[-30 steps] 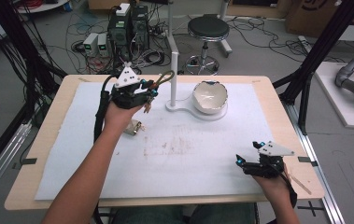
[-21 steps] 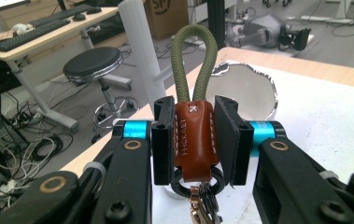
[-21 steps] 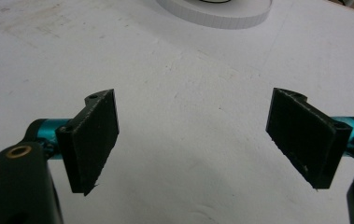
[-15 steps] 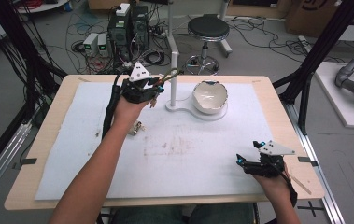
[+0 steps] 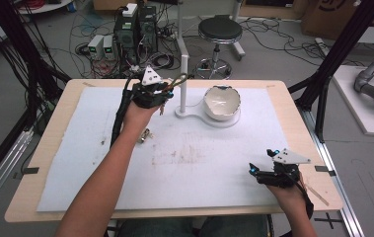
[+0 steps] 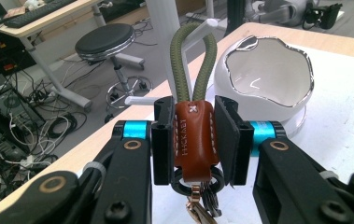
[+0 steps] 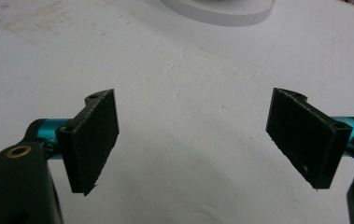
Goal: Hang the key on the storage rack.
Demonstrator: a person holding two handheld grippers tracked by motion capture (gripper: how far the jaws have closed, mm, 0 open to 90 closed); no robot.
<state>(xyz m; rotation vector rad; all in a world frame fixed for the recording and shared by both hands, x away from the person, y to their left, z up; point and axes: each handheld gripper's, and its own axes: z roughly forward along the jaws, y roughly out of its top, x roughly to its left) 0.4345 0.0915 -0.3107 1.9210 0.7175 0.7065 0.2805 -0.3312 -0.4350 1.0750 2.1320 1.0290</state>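
Left gripper (image 6: 194, 140) clamping a keychain (image 6: 193, 140) near the stand (image 5: 183, 89).

The jaws are pressing on the keychain's brown leather tab, its green cord loop (image 6: 193, 56) standing upright just before the white stand's pegs, apparently not yet hooked. The bowl (image 6: 264, 79) is sitting just beyond. The right gripper (image 7: 202, 140) is resting wide open, gripping nothing, over the white mat (image 7: 188, 70), well apart.

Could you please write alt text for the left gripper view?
The left gripper has its fingers shut on the brown leather tab of a keychain, whose green cord loop points up toward a white peg stand. A white bowl sits behind on the table.
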